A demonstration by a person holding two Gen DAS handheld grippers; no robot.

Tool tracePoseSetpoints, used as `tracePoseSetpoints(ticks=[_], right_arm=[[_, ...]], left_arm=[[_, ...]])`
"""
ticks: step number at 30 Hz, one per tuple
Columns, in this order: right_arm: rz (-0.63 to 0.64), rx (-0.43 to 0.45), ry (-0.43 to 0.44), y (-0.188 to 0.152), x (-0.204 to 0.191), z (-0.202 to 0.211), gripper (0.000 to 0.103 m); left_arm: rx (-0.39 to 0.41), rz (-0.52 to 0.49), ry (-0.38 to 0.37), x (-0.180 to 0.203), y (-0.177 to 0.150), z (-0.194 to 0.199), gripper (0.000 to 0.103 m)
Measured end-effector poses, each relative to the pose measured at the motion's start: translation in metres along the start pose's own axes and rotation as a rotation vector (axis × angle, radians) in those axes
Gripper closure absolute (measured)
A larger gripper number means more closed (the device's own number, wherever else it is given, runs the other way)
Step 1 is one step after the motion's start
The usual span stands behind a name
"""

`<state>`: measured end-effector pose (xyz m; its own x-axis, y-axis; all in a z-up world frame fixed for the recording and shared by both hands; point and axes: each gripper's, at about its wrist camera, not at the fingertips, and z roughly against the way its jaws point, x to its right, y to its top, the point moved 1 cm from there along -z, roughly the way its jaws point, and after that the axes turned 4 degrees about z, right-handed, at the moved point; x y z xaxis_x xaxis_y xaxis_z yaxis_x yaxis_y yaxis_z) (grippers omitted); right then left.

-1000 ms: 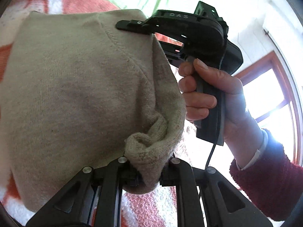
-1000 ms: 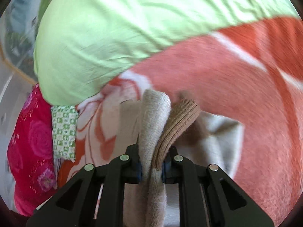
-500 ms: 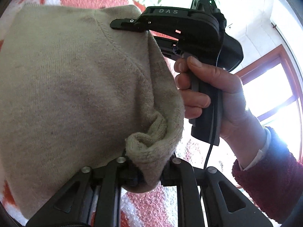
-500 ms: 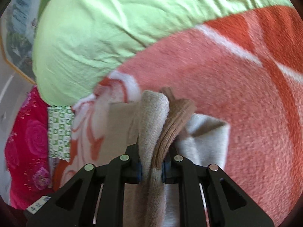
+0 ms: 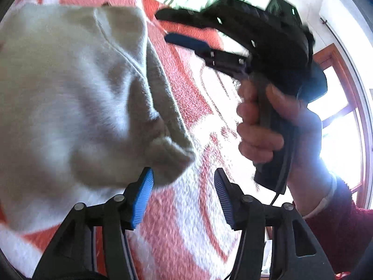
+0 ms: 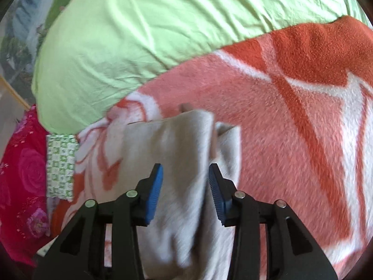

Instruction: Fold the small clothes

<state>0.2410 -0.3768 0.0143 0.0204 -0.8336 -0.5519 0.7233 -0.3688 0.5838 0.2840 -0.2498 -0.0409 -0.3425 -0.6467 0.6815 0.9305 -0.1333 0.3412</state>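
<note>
Both pairs of fingers are spreading apart, their blue ribbed pads bare and pressing on nothing. On the left gripper (image 5: 184, 193), the left finger (image 5: 142, 196) stands just under the bunched lower corner of the beige knit sweater (image 5: 70, 98); whether cloth brushes that pad cannot be told through the blur. The right finger of that pair has only the bed's orange and white blanket (image 5: 186, 228) behind it, and no cloth lies in the gap between the two.

Ahead of the left gripper and to its right, a person's hand (image 5: 263, 126) grips the handle of the right gripper (image 5: 172, 29), whose own fingers, one pad blue, stand apart beside the top edge of the sweater, pointing toward it. A dark red fuzzy sleeve (image 5: 338, 231) with a white cuff covers the wrist, and a wood-framed window (image 5: 345, 107) glares behind it.

From the right wrist camera, the sweater (image 6: 181, 163) lies in blurred folds on the blanket (image 6: 291, 140), running up between the right gripper's (image 6: 185, 186) fingers and beyond their tips; the pads stand clear of it on both sides. A brown knit edge shows at the fold's far end. Farther ahead lies a pale green sheet (image 6: 139, 35). Left of the fingers sit a green and white patterned cloth (image 6: 60, 163) and a red rose-print fabric (image 6: 21, 182).
</note>
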Motion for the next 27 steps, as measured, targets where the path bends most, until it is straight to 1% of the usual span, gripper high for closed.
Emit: tracePoseSetpoints(ticks=[2, 3, 4, 5, 6, 8, 9, 10, 12, 15, 16, 17, 18, 19, 20, 21, 23, 24, 25, 26, 27], right_arm=[[-0.003, -0.018, 0.024, -0.014, -0.006, 0.002, 0.059], [-0.001, -0.033, 0.018, -0.02, -0.007, 0.0, 0.059], [0.0, -0.05, 0.006, -0.028, -0.006, -0.003, 0.059], [-0.003, -0.061, -0.001, -0.033, -0.005, -0.006, 0.059], [-0.012, -0.071, -0.009, -0.037, -0.004, -0.009, 0.059], [-0.04, -0.096, -0.013, -0.047, 0.002, -0.015, 0.059], [-0.046, -0.103, -0.013, -0.051, 0.004, -0.018, 0.059], [-0.049, -0.107, -0.013, -0.053, 0.006, -0.022, 0.059], [-0.055, -0.112, -0.006, -0.056, 0.008, -0.027, 0.059], [-0.071, -0.101, 0.014, -0.056, 0.011, -0.034, 0.059], [-0.071, -0.1, 0.021, -0.055, 0.011, -0.036, 0.059], [-0.07, -0.101, 0.023, -0.055, 0.011, -0.037, 0.059], [-0.067, -0.103, 0.025, -0.055, 0.01, -0.039, 0.064], [-0.06, -0.107, 0.027, -0.053, 0.009, -0.04, 0.07], [-0.055, -0.11, 0.028, -0.052, 0.007, -0.04, 0.084], [-0.051, -0.109, 0.034, -0.049, 0.005, -0.038, 0.086], [-0.039, -0.077, 0.064, -0.038, -0.003, -0.025, 0.089], [-0.028, -0.045, 0.089, -0.031, -0.008, -0.014, 0.089], [-0.008, -0.011, 0.113, -0.024, -0.016, -0.002, 0.09], [0.013, 0.011, 0.119, -0.02, -0.021, 0.007, 0.09], [0.028, 0.015, 0.106, -0.018, -0.022, 0.011, 0.09]], left_arm=[[0.032, 0.017, 0.005, -0.004, -0.005, 0.019, 0.044], [0.056, 0.035, 0.024, -0.01, -0.003, 0.029, 0.042], [0.077, 0.051, 0.04, -0.023, -0.011, 0.045, 0.04], [0.105, 0.077, 0.062, -0.032, -0.015, 0.058, 0.037], [0.139, 0.123, 0.098, -0.046, -0.013, 0.069, 0.034], [0.175, 0.206, 0.147, -0.071, -0.005, 0.08, 0.034], [0.185, 0.252, 0.172, -0.082, -0.004, 0.082, 0.034], [0.193, 0.287, 0.185, -0.09, -0.015, 0.087, 0.034], [0.201, 0.343, 0.201, -0.111, -0.006, 0.091, 0.034], [0.198, 0.384, 0.212, -0.13, 0.001, 0.089, 0.034], [0.199, 0.393, 0.215, -0.142, 0.006, 0.095, 0.034], [0.202, 0.401, 0.214, -0.145, 0.007, 0.097, 0.034], [0.202, 0.407, 0.206, -0.146, 0.008, 0.095, 0.034], [0.201, 0.412, 0.204, -0.154, 0.008, 0.093, 0.034], [0.2, 0.414, 0.202, -0.154, 0.01, 0.09, 0.034], [0.197, 0.412, 0.199, -0.153, 0.011, 0.076, 0.034], [0.189, 0.4, 0.196, -0.151, 0.012, 0.076, 0.034], [0.188, 0.393, 0.194, -0.157, 0.011, 0.079, 0.034], [0.185, 0.383, 0.191, -0.155, 0.012, 0.079, 0.033], [0.182, 0.379, 0.19, -0.153, 0.014, 0.076, 0.032], [0.179, 0.379, 0.19, -0.153, 0.016, 0.072, 0.032]])
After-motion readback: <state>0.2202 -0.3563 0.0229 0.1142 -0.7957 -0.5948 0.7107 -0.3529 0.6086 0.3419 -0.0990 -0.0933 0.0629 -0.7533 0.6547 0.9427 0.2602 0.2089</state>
